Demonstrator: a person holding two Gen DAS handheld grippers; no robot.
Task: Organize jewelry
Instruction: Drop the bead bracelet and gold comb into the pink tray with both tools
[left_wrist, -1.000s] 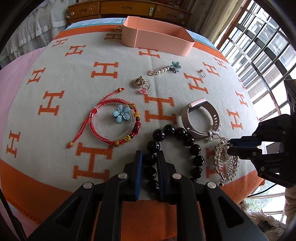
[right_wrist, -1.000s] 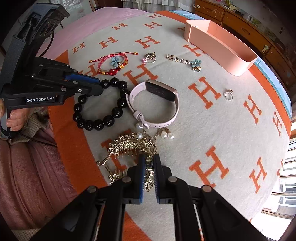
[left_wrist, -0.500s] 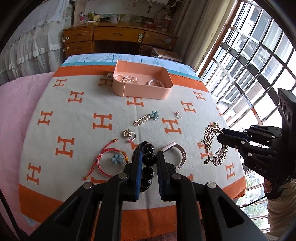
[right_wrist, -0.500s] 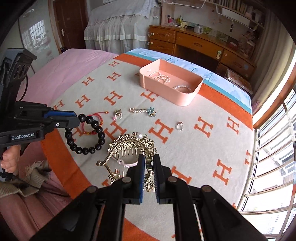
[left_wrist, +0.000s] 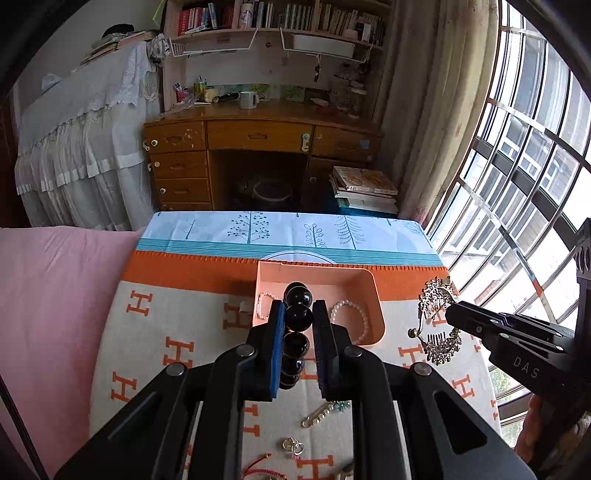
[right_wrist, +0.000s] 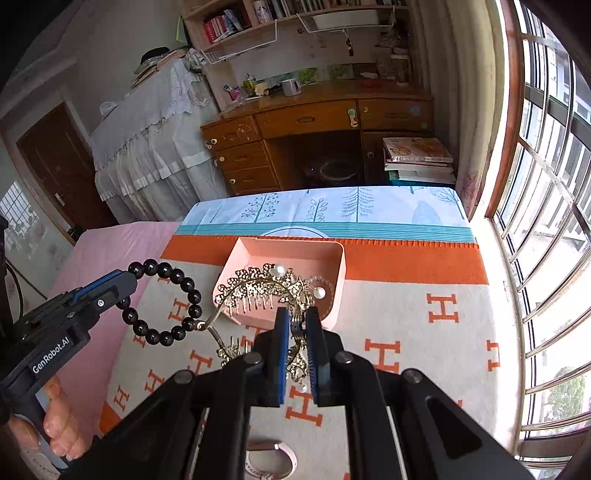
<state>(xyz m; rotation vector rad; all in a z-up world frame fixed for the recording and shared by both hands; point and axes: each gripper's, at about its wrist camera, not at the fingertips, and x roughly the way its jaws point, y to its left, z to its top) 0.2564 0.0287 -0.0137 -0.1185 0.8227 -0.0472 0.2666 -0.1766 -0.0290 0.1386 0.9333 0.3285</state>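
My left gripper (left_wrist: 298, 308) is shut on a black bead bracelet (left_wrist: 297, 317) and holds it in the air in front of the pink tray (left_wrist: 375, 295); the bracelet also shows in the right wrist view (right_wrist: 184, 288). My right gripper (right_wrist: 295, 314) is shut on a gold hair comb tiara (right_wrist: 258, 284), lifted near the tray (right_wrist: 341, 266); it also shows in the left wrist view (left_wrist: 437, 325). Pearl bracelets (left_wrist: 351, 314) lie in the tray.
On the orange-and-white H blanket (left_wrist: 147, 332) lie a flower pin (left_wrist: 325, 408), a small charm ring (left_wrist: 293, 445) and a red cord bracelet (left_wrist: 258, 469). A pink watch (right_wrist: 269, 461) lies below my right gripper. A wooden desk (left_wrist: 258, 147) stands behind.
Both grippers lifted their pieces off the blanket and moved forward toward the pink tray, which now sits just beyond the fingertips.
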